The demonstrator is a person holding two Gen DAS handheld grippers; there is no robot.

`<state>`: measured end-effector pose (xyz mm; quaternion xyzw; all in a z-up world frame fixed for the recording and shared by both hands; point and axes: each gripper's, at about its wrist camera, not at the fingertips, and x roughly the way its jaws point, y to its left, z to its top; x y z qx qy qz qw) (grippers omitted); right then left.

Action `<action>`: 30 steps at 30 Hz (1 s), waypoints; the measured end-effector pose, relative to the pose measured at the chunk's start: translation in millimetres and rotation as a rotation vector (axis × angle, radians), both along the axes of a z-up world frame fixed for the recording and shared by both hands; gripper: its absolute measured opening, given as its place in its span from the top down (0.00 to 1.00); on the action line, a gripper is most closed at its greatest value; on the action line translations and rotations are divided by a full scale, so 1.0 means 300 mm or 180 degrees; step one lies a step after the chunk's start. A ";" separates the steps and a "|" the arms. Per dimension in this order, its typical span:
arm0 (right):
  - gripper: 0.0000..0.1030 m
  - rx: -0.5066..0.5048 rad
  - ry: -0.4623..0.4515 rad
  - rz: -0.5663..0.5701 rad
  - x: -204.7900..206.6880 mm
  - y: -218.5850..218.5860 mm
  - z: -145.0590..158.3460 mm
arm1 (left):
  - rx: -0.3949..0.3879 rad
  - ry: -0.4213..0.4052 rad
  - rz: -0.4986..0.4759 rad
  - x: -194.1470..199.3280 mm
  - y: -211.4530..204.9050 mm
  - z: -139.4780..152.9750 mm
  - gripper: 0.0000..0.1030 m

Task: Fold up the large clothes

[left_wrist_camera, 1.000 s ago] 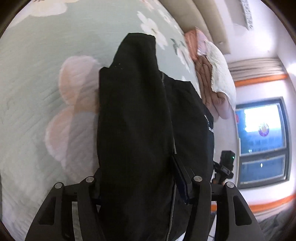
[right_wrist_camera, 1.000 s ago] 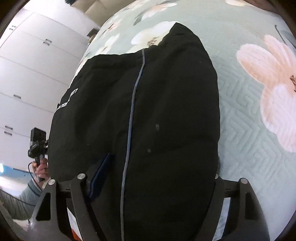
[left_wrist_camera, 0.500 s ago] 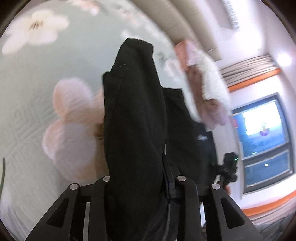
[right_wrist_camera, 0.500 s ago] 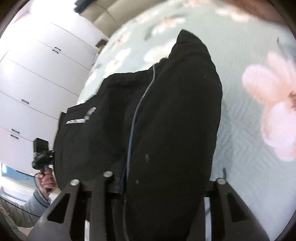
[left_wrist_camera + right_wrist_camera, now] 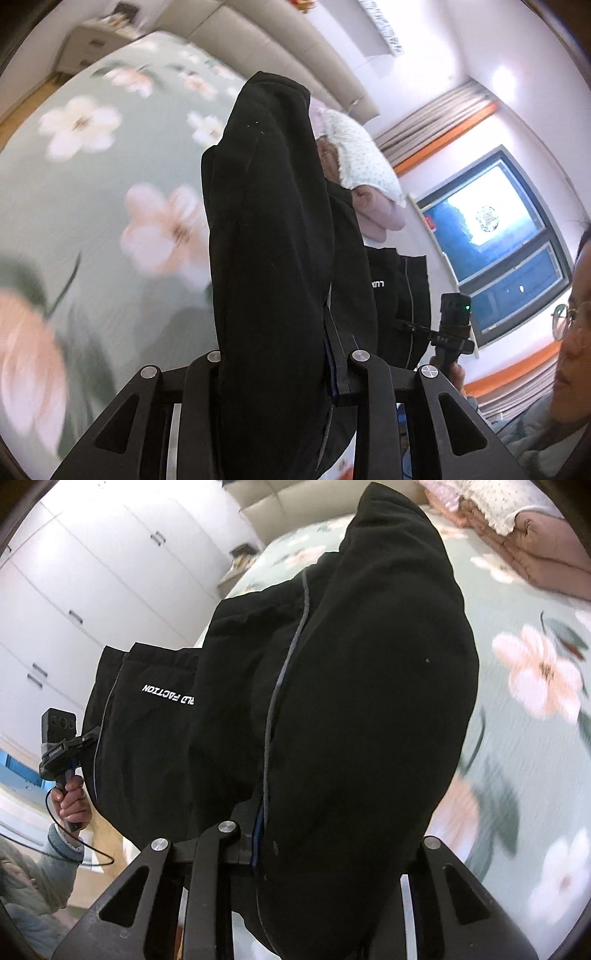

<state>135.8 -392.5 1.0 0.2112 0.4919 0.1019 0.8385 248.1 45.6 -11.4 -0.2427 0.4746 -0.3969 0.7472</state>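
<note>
The bed (image 5: 85, 206), with its pale green floral quilt, fills the left wrist view from 7 to 12 o'clock and the right wrist view from 1 to 5 o'clock, and it now sits lower and farther off than a second ago, with wardrobe doors (image 5: 74, 590), a window (image 5: 491, 236) and a heap of pink and white bedding (image 5: 362, 173) come into sight around it. The black trousers (image 5: 351, 701), which lay flat on the quilt a second ago, now hang lifted between the two tools, one leg running up the centre of each view toward 12 o'clock while the waist end with white lettering droops at 9 o'clock in the right wrist view. The left gripper (image 5: 286, 373) has gone from well apart to clamped on the cloth at 6 o'clock, its jaws pressed in on the bunched fabric. The right gripper (image 5: 321, 842) has the fabric between its jaws, which are closing tighter on it. Judging from this, the pick-up is done and the fold proper is beginning: the raised end can probably be carried over toward the far end, provided both grips hold and the loose waist does not drag.
</note>
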 end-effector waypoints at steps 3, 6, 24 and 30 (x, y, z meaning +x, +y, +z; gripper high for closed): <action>0.69 0.0031 0.0198 0.0080 -0.066 0.071 -0.068 | 0.0053 0.0176 0.0069 -0.113 0.062 -0.071 0.70; 0.69 -0.0038 0.0354 0.0094 -0.114 0.115 -0.181 | 0.0224 0.0317 0.0172 -0.217 0.145 -0.208 0.68; 0.31 -0.1360 -0.0034 -0.0690 -0.246 0.251 -0.091 | 0.1408 -0.0624 0.0987 -0.454 0.244 -0.112 0.52; 0.30 -0.1635 0.0358 -0.0441 -0.135 0.520 -0.333 | 0.2056 -0.0414 0.0798 -0.430 0.021 -0.313 0.50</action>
